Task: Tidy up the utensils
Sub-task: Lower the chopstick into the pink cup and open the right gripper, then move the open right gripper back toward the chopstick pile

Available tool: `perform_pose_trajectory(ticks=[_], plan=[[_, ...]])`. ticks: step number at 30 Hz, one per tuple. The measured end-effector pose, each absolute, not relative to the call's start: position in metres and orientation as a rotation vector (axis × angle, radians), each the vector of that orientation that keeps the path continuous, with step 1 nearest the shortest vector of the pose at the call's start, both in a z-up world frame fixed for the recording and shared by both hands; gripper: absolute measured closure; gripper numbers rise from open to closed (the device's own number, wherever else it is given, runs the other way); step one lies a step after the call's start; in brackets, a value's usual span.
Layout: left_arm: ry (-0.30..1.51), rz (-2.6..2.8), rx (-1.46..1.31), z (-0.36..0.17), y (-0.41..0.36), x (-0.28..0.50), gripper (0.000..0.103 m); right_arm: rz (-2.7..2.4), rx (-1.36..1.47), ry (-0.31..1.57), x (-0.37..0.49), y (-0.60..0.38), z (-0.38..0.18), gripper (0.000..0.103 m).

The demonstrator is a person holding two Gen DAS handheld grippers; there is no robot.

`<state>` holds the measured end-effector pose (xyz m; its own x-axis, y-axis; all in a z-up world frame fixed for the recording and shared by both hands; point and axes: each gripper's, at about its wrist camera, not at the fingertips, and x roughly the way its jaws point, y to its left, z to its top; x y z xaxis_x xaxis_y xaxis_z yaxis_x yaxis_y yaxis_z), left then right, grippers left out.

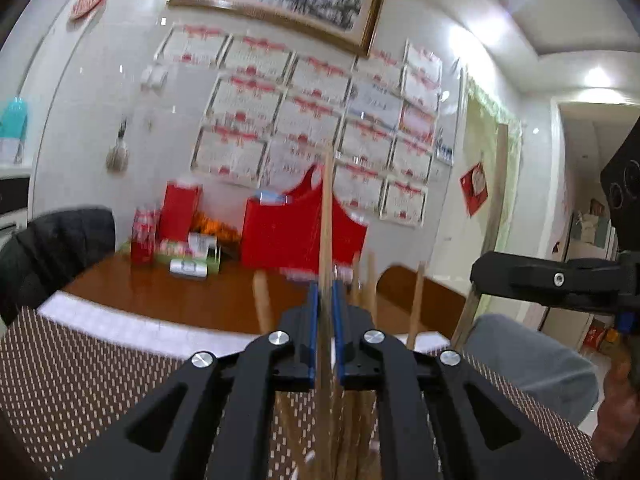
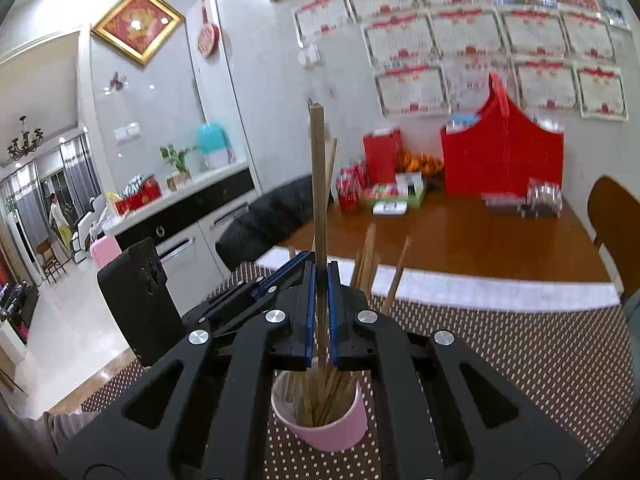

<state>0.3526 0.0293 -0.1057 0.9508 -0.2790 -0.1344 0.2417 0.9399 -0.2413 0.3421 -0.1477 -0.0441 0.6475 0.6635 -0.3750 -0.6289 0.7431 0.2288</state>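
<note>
standing upright: tan wooden chopstick [image 2: 319,184] | pink cup [image 2: 320,424] below

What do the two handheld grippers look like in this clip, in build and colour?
Both match: the left gripper and right gripper have black angular linkage arms with cut-out slots, round silver bolt heads at the pivots, and straight fingers faced with blue pads. No cables or sleeves are clearly visible.

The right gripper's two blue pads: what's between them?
In the right wrist view, one upright wooden chopstick stands between the right gripper's pads, its lower end among others in the pink cup.
</note>
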Motion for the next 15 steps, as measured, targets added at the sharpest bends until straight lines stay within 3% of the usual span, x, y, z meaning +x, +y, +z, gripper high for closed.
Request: perform_pose_trajectory(ticks=[2, 3, 4, 7, 15], plan=[[0.192, -0.257, -0.235, -0.107, 0.035, 0.348, 0.044, 0.738, 0.108, 0.502, 0.348, -0.148, -0.05, 0.07], [0.179, -0.241, -0.232, -0.105, 0.039, 0.341, 0.037, 0.733, 0.123, 0.506, 0.348, -0.15, -0.051, 0.02], [0.159, -0.22, -0.222, -0.102, 0.042, 0.332, 0.028, 0.719, 0.145, 0.487, 0.345, -0.155, -0.051, 0.006], [0.14, -0.187, -0.179, -0.093, 0.048, 0.312, 0.021, 0.7, 0.195, 0.43, 0.336, -0.171, -0.048, 0.006], [0.146, -0.146, -0.138, -0.078, 0.065, 0.265, 0.02, 0.657, 0.26, 0.432, 0.311, -0.193, -0.05, 0.006]])
